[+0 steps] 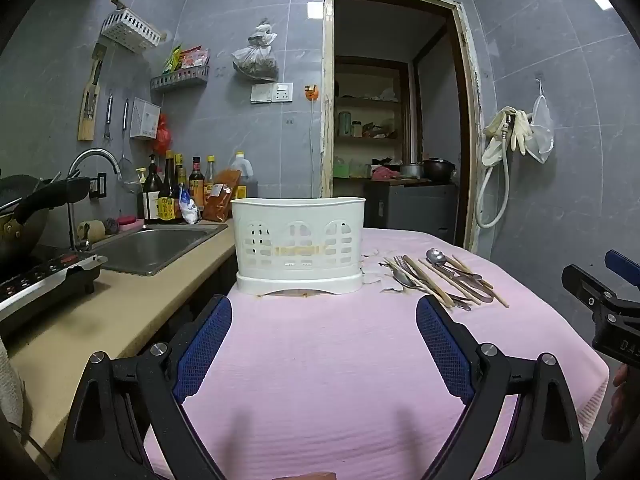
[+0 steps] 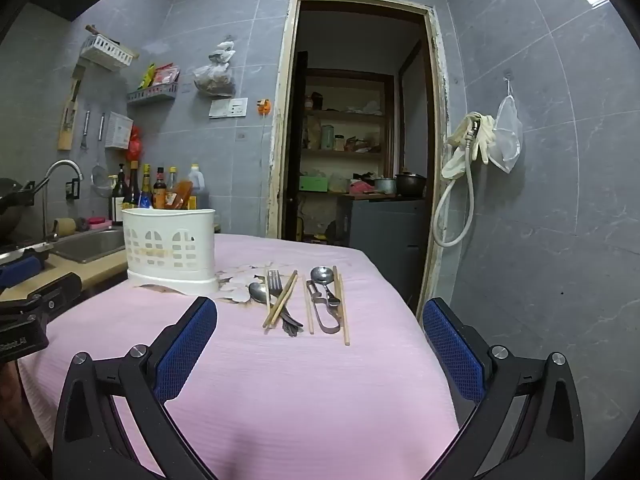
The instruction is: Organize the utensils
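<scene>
In the left wrist view, the white perforated plastic utensil caddy (image 1: 299, 245) stands upright on the pink cloth-covered table (image 1: 320, 380), straight ahead of the left gripper (image 1: 324, 316). Its inside cannot be seen from this height. The left gripper's blue-padded fingers (image 1: 204, 344) stand wide apart with only cloth between them. To the right of the caddy lies the loose pile of metal spoons, forks and wooden chopsticks (image 1: 440, 280), with torn white paper scraps (image 1: 376, 272) between pile and caddy. A steel sink (image 1: 156, 248) sits in the beige counter at left, dark sauce bottles (image 1: 176, 192) behind it. The right gripper (image 1: 608, 304) is cut off at the right edge.

In the right wrist view, the right gripper (image 2: 320, 320) is spread wide and empty, and the utensil pile lies on the cloth just ahead between its fingers (image 2: 452, 344). The caddy stands to the left, touching nothing in the pile. The overlapping fork and spoon handles are hard to separate.
</scene>
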{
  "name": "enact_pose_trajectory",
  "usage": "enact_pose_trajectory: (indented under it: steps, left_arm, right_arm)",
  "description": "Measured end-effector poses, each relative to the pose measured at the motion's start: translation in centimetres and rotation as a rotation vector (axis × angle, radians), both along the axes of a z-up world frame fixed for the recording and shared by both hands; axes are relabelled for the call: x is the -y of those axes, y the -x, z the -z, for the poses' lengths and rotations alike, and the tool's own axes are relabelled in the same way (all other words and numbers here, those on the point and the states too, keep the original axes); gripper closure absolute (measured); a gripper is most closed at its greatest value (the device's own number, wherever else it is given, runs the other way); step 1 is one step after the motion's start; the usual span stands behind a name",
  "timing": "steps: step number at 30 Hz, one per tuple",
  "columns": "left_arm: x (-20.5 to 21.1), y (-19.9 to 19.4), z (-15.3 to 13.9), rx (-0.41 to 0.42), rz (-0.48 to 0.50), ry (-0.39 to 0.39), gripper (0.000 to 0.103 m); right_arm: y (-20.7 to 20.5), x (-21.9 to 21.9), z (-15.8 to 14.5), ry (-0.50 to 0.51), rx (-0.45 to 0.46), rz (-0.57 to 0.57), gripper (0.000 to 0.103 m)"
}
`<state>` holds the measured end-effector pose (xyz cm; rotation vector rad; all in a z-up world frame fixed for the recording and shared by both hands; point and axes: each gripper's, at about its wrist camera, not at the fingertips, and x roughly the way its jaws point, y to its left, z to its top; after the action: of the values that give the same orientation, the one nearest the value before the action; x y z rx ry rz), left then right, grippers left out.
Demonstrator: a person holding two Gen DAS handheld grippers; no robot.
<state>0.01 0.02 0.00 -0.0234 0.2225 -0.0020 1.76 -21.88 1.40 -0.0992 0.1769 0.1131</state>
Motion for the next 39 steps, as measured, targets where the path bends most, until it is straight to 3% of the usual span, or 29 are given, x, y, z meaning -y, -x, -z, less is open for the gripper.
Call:
enact_pose_trajectory:
  steps: [39]
  left_arm:
    - [-0.5,-0.6,1.4,-0.022,0.002,0.010,0.012]
  right_arm:
    - [-0.4,-0.8,0.5,-0.005,-0.010,-0.004,0.000]
